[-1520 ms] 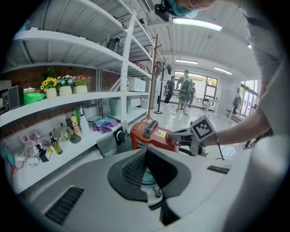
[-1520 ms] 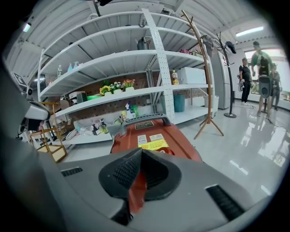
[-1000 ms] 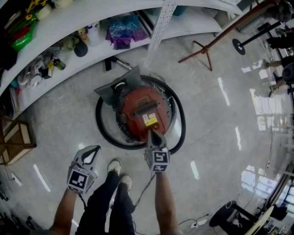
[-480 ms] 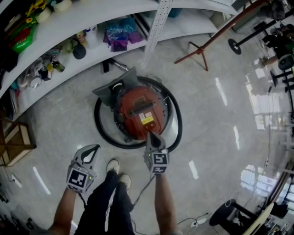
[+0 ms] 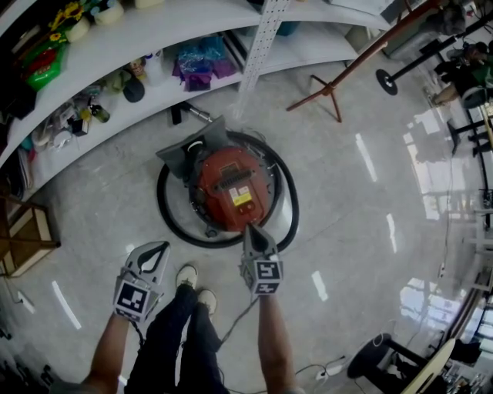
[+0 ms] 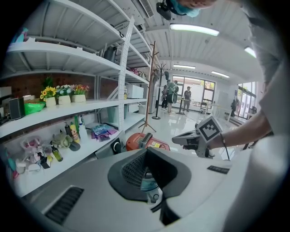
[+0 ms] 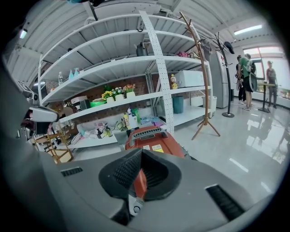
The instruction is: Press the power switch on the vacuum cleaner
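Head view: right gripper [image 5: 251,226], closed and empty like left gripper [image 5: 159,248], partly hides the vacuum cleaner [image 5: 231,185].

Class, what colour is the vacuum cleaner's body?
The vacuum cleaner body is red; it shows best in the head view.

Beneath me spreads a glossy pale floor [image 5: 362,192], streaked with reflected light. White tiered shelving [image 5: 185,19] lines the wall ahead, a wooden coat stand [image 5: 330,86] beside it. Strip lights [image 6: 194,30] glow overhead, and bright windows [image 7: 277,63] stand far off.
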A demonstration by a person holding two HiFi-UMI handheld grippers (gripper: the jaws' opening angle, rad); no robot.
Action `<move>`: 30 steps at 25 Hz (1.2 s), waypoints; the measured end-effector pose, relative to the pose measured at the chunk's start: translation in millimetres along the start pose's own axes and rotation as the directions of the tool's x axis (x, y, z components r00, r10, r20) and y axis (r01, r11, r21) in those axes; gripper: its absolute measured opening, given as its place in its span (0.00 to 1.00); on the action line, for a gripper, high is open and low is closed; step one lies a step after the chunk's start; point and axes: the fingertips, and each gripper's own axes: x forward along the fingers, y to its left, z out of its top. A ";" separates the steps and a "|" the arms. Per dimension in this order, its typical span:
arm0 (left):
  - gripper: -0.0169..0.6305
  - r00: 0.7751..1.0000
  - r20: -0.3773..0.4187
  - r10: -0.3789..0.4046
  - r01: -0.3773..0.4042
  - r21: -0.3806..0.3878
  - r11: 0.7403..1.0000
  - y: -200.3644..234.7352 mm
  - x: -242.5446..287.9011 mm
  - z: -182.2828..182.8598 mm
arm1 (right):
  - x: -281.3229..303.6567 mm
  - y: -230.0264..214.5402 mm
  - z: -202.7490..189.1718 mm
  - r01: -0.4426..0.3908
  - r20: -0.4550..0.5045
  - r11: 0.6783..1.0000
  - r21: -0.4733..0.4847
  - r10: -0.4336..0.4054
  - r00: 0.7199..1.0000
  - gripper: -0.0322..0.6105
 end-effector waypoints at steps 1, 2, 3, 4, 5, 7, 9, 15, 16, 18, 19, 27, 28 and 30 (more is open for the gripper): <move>0.04 1.000 0.000 -0.002 0.002 0.005 1.000 -1.3 -2.1 2.2 | -2.9 1.8 1.3 -0.002 -0.002 1.000 -0.002 0.002 1.000 0.07; 0.04 1.000 0.002 -0.004 0.004 0.008 1.000 -2.7 -4.3 4.5 | -6.2 3.6 2.4 -0.005 -0.004 1.000 -0.005 0.005 1.000 0.07; 0.04 1.000 0.004 -0.005 0.005 0.008 1.000 -4.5 -6.8 6.8 | -9.8 5.4 3.0 -0.008 -0.009 1.000 -0.007 0.008 1.000 0.07; 0.04 1.000 0.006 -0.005 0.005 0.005 1.000 -6.1 -9.3 9.1 | -13.6 7.4 4.5 -0.010 -0.011 1.000 -0.007 0.010 1.000 0.07; 0.04 1.000 0.008 -0.005 0.005 0.003 1.000 -7.3 -12.0 11.7 | -17.2 10.1 8.2 -0.013 -0.007 1.000 -0.004 0.013 1.000 0.07; 0.04 1.000 0.011 -0.003 0.003 0.002 1.000 -8.5 -17.6 17.6 | -23.5 16.2 17.1 -0.017 0.007 1.000 0.006 0.017 1.000 0.07; 0.04 1.000 0.015 -0.003 0.003 0.001 1.000 -9.9 -23.3 24.4 | -30.8 22.4 23.5 -0.022 0.011 1.000 0.010 0.022 1.000 0.07; 0.04 1.000 0.029 0.000 0.000 -0.010 1.000 -16.6 -39.3 44.9 | -53.8 40.9 43.7 -0.047 0.012 0.999 -0.010 0.047 0.999 0.07; 0.04 0.999 0.032 0.001 -0.001 -0.010 1.000 -17.7 -41.4 48.1 | -56.9 42.9 47.8 -0.050 0.013 0.999 -0.017 0.051 0.999 0.07; 0.04 0.999 0.038 0.002 -0.002 -0.010 1.000 -20.4 -45.9 54.3 | -63.2 46.8 55.5 -0.057 0.018 0.998 -0.027 0.057 0.998 0.07; 0.04 0.999 0.040 0.002 -0.002 -0.010 1.000 -22.2 -48.4 57.1 | -66.8 48.9 58.7 -0.060 0.019 0.998 -0.030 0.061 0.998 0.07; 0.04 0.998 0.060 0.014 -0.013 -0.009 1.000 -30.4 -71.2 91.3 | -101.6 59.5 86.1 -0.062 0.038 0.997 -0.034 0.063 0.997 0.07; 0.04 0.998 0.062 0.011 -0.010 -0.006 1.000 -32.7 -74.1 95.2 | -106.4 61.0 89.1 -0.062 0.039 0.997 -0.036 0.063 0.997 0.07; 0.04 0.998 0.063 0.002 -0.002 0.000 1.000 -38.7 -79.6 102.2 | -116.6 65.1 95.8 -0.064 0.042 0.997 -0.037 0.065 0.997 0.07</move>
